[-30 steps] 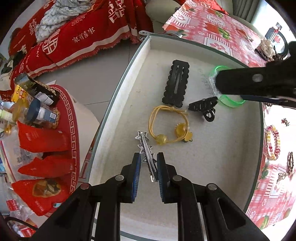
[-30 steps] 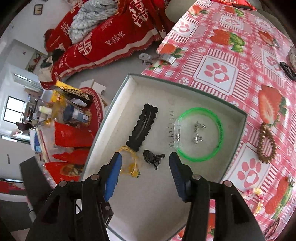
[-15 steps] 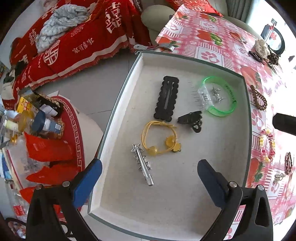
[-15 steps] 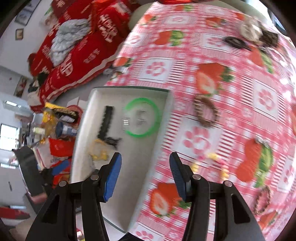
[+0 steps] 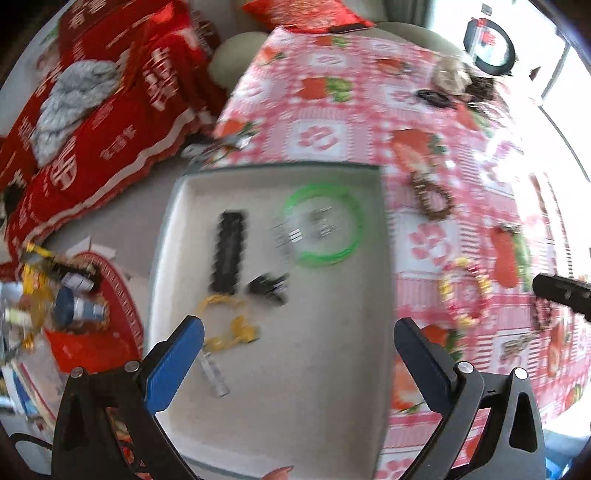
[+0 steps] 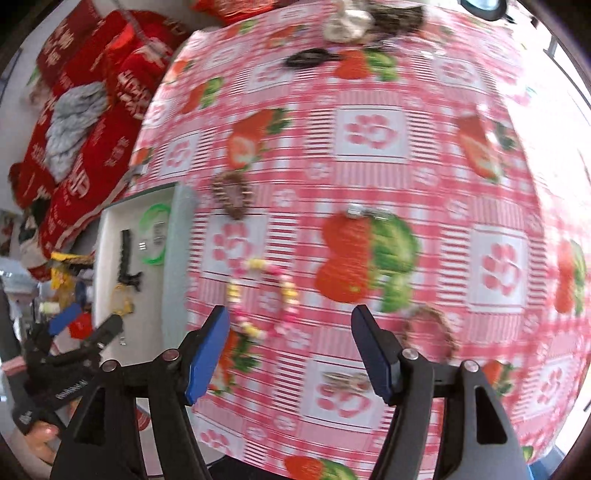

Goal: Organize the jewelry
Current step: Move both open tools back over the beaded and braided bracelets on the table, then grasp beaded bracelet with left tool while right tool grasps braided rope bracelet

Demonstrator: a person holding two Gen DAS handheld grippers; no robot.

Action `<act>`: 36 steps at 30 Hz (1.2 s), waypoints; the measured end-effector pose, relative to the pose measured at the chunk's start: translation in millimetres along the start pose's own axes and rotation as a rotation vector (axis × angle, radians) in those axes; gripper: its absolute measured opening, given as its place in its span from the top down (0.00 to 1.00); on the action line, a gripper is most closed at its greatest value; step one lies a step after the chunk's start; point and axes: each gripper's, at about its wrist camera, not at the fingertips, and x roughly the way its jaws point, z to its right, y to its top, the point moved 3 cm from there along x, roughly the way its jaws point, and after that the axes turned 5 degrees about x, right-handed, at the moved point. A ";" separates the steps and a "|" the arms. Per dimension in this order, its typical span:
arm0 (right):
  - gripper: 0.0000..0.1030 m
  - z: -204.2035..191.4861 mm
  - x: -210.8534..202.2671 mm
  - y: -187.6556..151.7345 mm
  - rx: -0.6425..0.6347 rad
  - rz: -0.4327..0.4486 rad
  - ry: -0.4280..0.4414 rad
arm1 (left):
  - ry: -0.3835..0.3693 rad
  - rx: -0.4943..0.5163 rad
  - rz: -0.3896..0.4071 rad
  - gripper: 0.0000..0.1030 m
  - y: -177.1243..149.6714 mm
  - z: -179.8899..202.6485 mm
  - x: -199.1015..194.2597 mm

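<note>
A white tray (image 5: 332, 350) holds a green bangle (image 5: 323, 225), a long black clip (image 5: 229, 254), a black claw clip (image 5: 267, 286), a yellow hair tie (image 5: 229, 328) and a silver star clip (image 5: 212, 373). My left gripper (image 5: 299, 365) is open and empty above the tray's near end. My right gripper (image 6: 290, 350) is open and empty over the tablecloth, just behind a pink and yellow bead bracelet (image 6: 260, 295). A brown bead bracelet (image 6: 232, 195) lies beside the tray (image 6: 177, 258).
The strawberry-print tablecloth (image 6: 369, 147) carries more jewelry: a brown bracelet (image 6: 432, 328), a silver piece (image 6: 356, 211), a black clip (image 6: 308, 59) and a pile at the far edge (image 6: 369, 18). A red sofa (image 5: 92, 110) and a cluttered red stool (image 5: 74, 295) stand left.
My left gripper opened, released the silver star clip in the tray and pulled back. My right gripper swung right, from above the tray to over the tablecloth near the bead bracelet.
</note>
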 end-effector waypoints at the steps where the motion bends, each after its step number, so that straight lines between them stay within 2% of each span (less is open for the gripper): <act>1: 0.30 9.0 -1.9 -1.0 0.014 0.003 -0.010 | -0.008 0.013 0.002 0.00 3.4 6.3 -0.5; 11: 0.30 83.2 -9.6 -16.5 0.135 0.005 -0.100 | -0.112 0.152 0.007 0.00 32.6 84.3 -1.2; 16: 0.30 105.6 -7.7 -21.4 0.145 -0.005 -0.140 | -0.147 0.189 -0.025 0.00 32.1 117.6 8.1; 22: 0.30 119.6 -5.8 -21.8 0.134 -0.008 -0.168 | -0.153 0.218 -0.064 0.00 29.1 144.5 22.6; 25: 0.31 122.3 -3.6 -20.1 0.114 -0.013 -0.171 | -0.149 0.226 -0.091 0.06 27.5 152.1 30.3; 29: 0.31 121.7 1.1 -17.8 0.072 -0.021 -0.184 | -0.146 0.232 -0.107 0.08 27.7 159.2 39.5; 30: 0.31 121.1 2.6 -17.2 0.061 -0.022 -0.188 | -0.145 0.236 -0.110 0.11 27.9 161.5 41.4; 31: 0.31 120.6 3.7 -17.0 0.054 -0.023 -0.191 | -0.142 0.243 -0.119 0.18 28.0 164.6 45.0; 34: 0.34 119.6 7.7 -17.4 0.031 -0.026 -0.201 | -0.139 0.248 -0.143 0.21 27.4 171.5 56.0; 36: 0.39 118.5 11.2 -17.5 0.018 -0.029 -0.209 | -0.140 0.251 -0.147 0.32 27.3 175.2 60.0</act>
